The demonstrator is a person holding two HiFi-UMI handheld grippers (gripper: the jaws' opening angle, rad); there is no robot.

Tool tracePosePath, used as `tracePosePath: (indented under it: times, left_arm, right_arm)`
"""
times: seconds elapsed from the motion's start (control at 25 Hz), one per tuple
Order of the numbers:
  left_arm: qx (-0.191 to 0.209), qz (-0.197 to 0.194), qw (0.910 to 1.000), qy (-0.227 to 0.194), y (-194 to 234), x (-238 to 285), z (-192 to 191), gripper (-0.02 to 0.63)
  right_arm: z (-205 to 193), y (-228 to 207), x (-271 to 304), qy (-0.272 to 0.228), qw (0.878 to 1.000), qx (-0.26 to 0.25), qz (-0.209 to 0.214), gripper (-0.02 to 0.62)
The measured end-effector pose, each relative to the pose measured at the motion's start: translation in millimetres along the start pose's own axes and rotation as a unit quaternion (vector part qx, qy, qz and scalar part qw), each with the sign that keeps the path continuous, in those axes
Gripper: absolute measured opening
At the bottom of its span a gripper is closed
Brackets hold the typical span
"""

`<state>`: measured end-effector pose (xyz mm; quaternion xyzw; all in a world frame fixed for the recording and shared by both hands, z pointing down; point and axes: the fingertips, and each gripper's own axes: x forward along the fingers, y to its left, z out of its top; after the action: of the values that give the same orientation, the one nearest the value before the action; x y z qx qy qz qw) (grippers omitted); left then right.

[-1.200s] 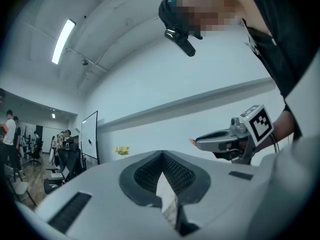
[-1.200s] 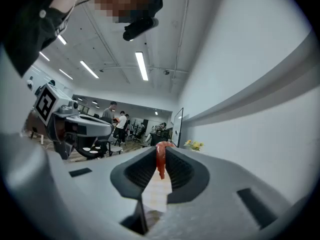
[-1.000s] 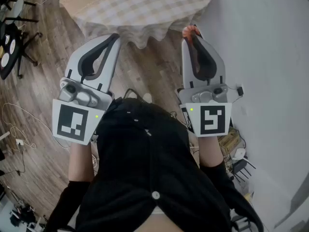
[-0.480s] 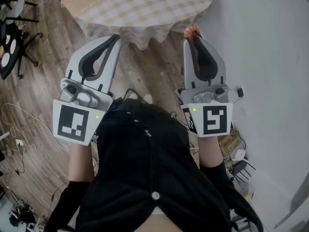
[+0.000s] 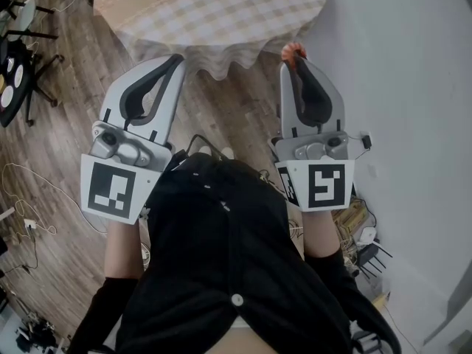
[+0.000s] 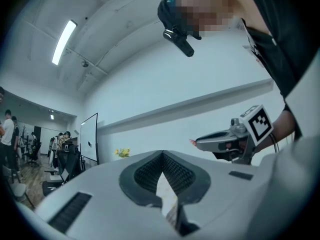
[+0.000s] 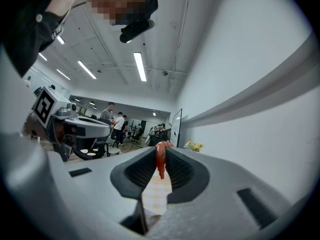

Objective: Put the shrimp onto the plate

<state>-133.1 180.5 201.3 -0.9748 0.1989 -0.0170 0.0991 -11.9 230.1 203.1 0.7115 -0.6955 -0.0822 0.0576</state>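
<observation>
An orange-red shrimp (image 5: 293, 50) sticks out of the tip of my right gripper (image 5: 290, 59), whose jaws are shut on it. In the right gripper view the shrimp (image 7: 160, 160) hangs pinched between the two dark pads. My left gripper (image 5: 177, 57) is held level with it on the left, jaws closed together with nothing between them. Its tip (image 6: 162, 154) shows closed in the left gripper view, where the right gripper (image 6: 192, 142) appears off to the right. Both grippers hover over the wooden floor, just short of the round table (image 5: 214, 13). No plate is in view.
The table carries a beige checked cloth (image 5: 184, 17) hanging over its edge. A white wall (image 5: 413, 87) runs close on the right. Black stands and a dark tray with dishes (image 5: 11, 72) sit at the left. Cables (image 5: 29, 190) lie on the floor. People (image 7: 115, 121) stand far off.
The table edge has slid slightly upward in the head view; both grippers keep nearly the same pose, the right one still holding the shrimp.
</observation>
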Motion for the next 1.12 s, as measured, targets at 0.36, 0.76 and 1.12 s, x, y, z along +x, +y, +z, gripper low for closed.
tracePosePath:
  times: [0.36,0.76,1.12]
  left_arm:
    - [0.000,-0.017,0.9998,-0.007,9,-13,0,0.002]
    - [0.005,-0.022,0.9995,-0.022,14,-28,3,0.002]
    - [0.001,-0.018,0.9996,-0.024,15,-26,1,0.002]
  right_arm:
    - [7,18,2,0.000,1.000,-0.013,-0.015,0.044]
    - [13,33,-4,-0.006,0.999,-0.018,-0.028,0.044]
    - [13,31,-1,-0.010,0.999,-0.020,-0.027,0.044]
